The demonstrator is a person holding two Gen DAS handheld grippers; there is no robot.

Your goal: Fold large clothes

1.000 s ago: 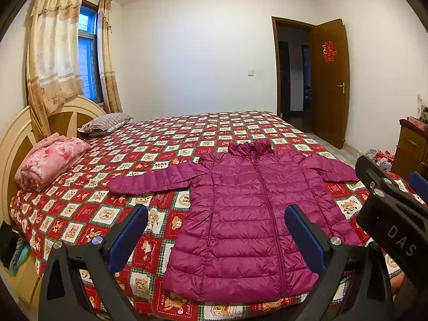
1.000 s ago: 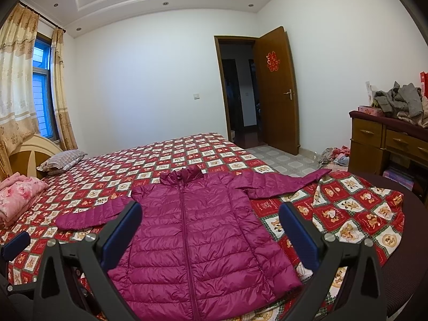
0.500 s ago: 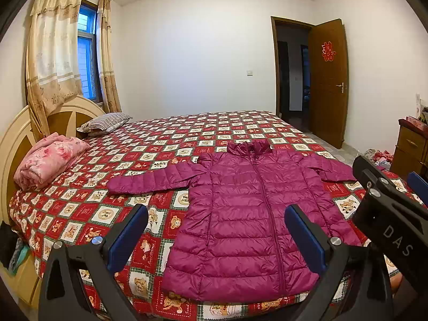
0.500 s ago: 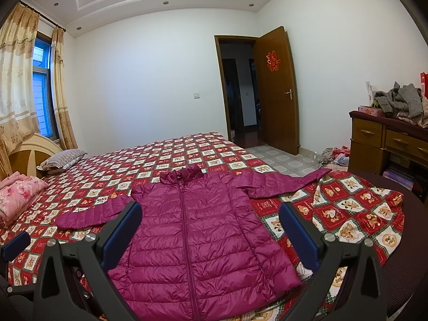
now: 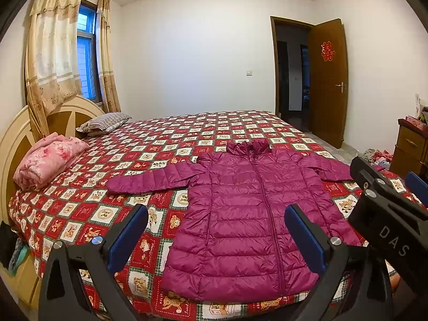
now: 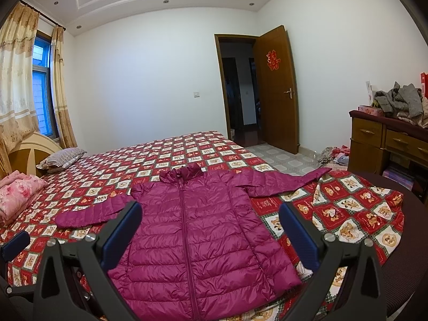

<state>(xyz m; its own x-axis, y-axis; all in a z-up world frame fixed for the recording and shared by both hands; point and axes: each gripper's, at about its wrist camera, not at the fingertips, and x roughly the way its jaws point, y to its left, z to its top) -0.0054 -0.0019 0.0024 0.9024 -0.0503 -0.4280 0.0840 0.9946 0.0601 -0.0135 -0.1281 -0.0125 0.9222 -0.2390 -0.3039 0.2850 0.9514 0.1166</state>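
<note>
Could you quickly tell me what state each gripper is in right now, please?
Left gripper: open, holding nothing, above the purple jacket.
Right gripper: open, holding nothing.

Jacket point(image 6: 192, 230) hem behind the gripper frame.

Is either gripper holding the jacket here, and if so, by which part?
Nothing is held. The left gripper and right gripper are both open above the purple jacket, which lies flat and zipped on the bed, sleeves spread.
</note>
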